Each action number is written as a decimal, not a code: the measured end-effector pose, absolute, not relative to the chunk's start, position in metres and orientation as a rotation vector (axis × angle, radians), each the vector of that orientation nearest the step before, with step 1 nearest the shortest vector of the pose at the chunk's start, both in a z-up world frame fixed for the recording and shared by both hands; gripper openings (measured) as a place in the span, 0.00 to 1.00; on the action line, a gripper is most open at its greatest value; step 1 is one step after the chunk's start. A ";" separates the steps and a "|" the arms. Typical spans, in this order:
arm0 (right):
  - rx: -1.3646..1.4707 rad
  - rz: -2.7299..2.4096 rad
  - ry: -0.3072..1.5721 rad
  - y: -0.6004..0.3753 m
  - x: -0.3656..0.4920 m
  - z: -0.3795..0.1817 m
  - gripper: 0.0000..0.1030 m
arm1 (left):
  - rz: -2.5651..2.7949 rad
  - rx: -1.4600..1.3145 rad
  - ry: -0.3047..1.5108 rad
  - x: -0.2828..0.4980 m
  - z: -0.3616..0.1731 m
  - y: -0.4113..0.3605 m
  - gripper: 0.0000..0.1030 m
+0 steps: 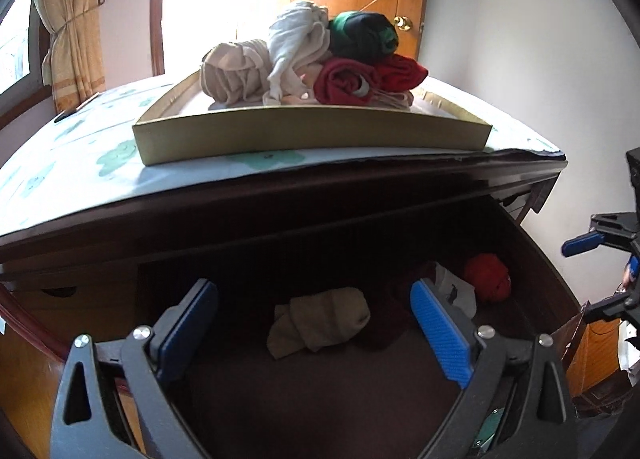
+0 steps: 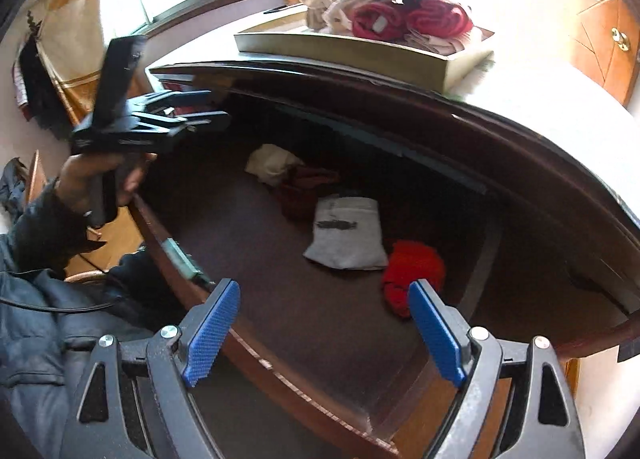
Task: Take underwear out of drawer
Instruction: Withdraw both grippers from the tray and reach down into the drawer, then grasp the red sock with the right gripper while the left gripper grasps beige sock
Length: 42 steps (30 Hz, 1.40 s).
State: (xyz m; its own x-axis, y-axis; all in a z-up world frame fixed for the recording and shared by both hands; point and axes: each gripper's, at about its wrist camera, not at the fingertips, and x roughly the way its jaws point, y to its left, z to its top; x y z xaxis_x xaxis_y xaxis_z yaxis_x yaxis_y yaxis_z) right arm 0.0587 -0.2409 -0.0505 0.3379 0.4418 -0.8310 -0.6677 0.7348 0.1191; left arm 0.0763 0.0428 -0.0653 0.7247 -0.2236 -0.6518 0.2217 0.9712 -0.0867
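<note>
Dark wood lines the open drawer [image 2: 280,279], which stands pulled out beneath a dresser top carrying a shallow tray [image 1: 312,131] already stacked with rolled garments. Four pieces remain on the drawer floor: a beige roll [image 1: 320,321], a maroon piece [image 2: 304,191] next to it, a white folded piece [image 2: 346,233], and a red roll [image 2: 414,269] toward the drawer's right end.

Your left gripper [image 1: 316,331] has its pads spread wide with nothing between them. The beige roll lies directly ahead and below, centred in the gap, its long axis running across from one pad toward the other. In my judgement that lie favours a straight descent, though the jaws would close along the roll's length, not across its girth.

Your right gripper [image 2: 324,329] is likewise spread wide and empty. The red roll sits just beyond its right finger, off to that side of the gap, and the white piece lies ahead, a little farther in. Your right hand is the nearer one to both; your left is nearer to the beige roll.

The right wrist view shows the whole drawer floor, the white piece in full, and your left hand [image 2: 100,179] holding its tool over the drawer's left end. The left wrist view hides most of the white piece behind its own finger and leaves the maroon piece lost in shadow.
</note>
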 end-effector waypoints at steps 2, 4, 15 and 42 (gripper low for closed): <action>-0.314 0.730 0.969 -0.235 0.055 -0.048 0.85 | -0.246 0.003 0.721 0.076 -0.066 0.042 0.96; -0.396 0.696 0.961 -0.227 0.056 -0.055 0.85 | -0.246 0.011 0.722 0.076 -0.066 0.040 0.96; -0.664 0.576 0.999 -0.203 0.099 -0.107 0.85 | -0.250 0.023 0.744 0.079 -0.068 0.038 0.96; -0.862 0.518 1.145 -0.182 0.137 -0.165 0.51 | -0.336 0.052 1.030 0.109 -0.098 0.026 0.96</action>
State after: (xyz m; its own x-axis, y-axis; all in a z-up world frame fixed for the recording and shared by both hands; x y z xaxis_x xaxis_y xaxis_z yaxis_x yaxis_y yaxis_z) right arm 0.1373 -0.1824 -0.1654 0.3518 -0.0658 -0.9338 -0.7447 0.5848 -0.3218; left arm 0.1088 0.0255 -0.0983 0.4681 -0.2495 -0.8477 0.2984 0.9476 -0.1142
